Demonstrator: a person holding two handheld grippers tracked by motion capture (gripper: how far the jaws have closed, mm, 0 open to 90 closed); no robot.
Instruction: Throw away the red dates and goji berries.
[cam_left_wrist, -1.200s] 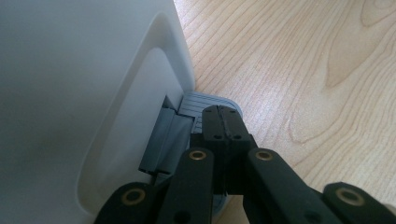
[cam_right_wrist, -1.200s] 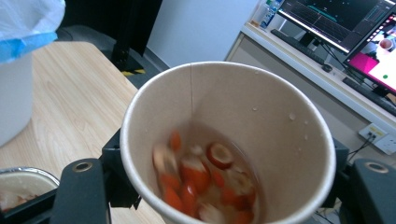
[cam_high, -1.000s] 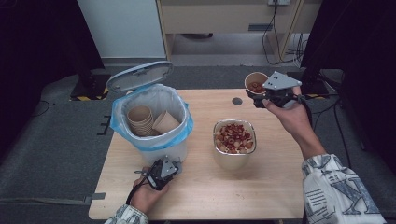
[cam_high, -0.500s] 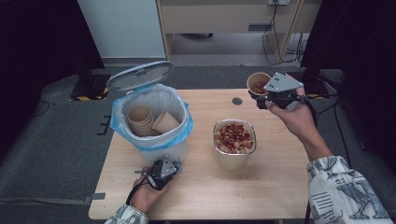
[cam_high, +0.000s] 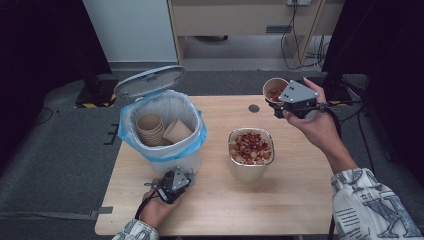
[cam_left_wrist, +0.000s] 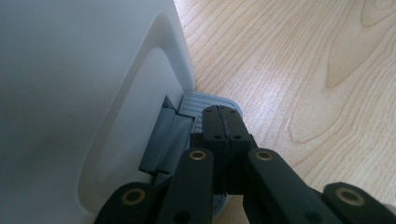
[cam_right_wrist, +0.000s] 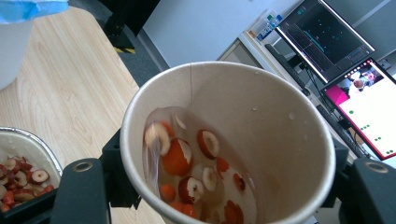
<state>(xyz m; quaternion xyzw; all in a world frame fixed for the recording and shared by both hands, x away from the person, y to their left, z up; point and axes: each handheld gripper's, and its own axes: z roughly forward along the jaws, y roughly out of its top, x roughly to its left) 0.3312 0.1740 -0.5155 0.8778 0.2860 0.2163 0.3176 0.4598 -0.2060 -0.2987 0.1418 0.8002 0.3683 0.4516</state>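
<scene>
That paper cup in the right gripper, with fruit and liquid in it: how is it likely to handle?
The paper cup is thin-walled, so a hard squeeze from the right gripper would probably buckle it. The liquid and fruit slices likely weigh down its bottom and could slosh or spill if tipped.

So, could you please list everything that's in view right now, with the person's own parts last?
Table: one, light wood, centre.
Bin: one, white with blue liner, table's left.
Bin lid: one, grey, raised behind the bin.
Empty cups: a stack plus one loose, brown, inside the bin.
Metal container: one, silver, holding red fruit slices, table's middle.
Paper cup: one, brown, fruit slices in liquid, in the right tongs.
Pedal: one, grey, at the bin's base.
Left tongs: black, shut, on the pedal.
Right tongs: black, gripping the cup.
</scene>
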